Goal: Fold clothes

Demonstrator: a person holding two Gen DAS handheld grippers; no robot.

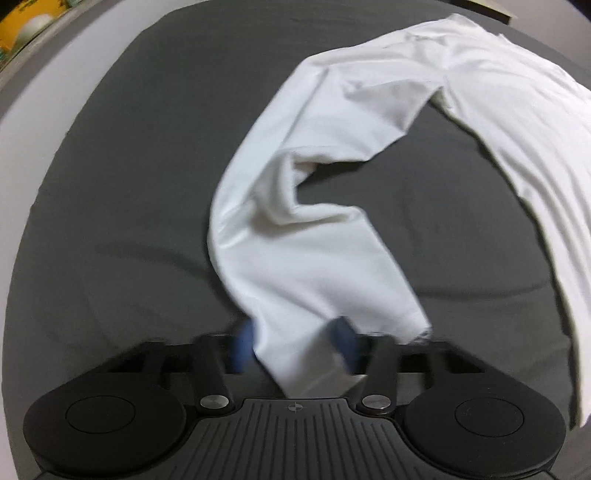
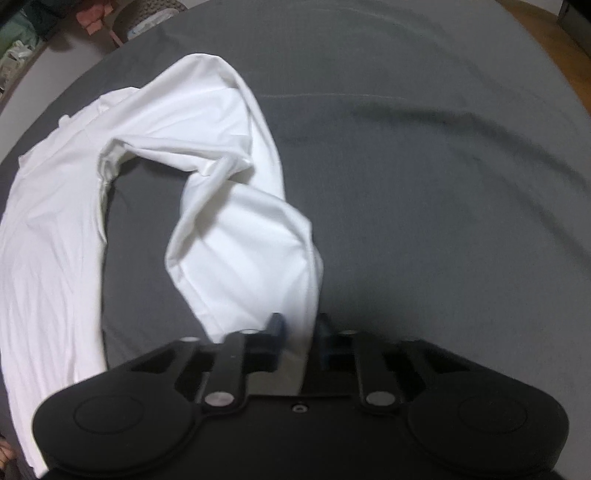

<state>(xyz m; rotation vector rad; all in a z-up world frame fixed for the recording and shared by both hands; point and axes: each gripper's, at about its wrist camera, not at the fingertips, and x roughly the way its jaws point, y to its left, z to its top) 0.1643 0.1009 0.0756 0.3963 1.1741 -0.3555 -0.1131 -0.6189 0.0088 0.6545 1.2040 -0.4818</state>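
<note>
Dark grey bedsheet (image 1: 129,184) beneath us. Our left gripper (image 1: 295,343) and right gripper (image 2: 300,332) each pinch the white garment (image 1: 314,240). Only the right view shows a woven basket (image 2: 147,14).

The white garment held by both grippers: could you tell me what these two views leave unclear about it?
- Left wrist view: white garment runs off the right edge; left gripper fingertips motion-blurred.
- Right wrist view: garment cut by the left edge; cloth hides the right gripper pads.

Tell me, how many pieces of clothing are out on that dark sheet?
1. A single white garment lies on the grey sheet, with one end pinched in the left gripper and another in the right gripper. More could lie outside both views.
</note>
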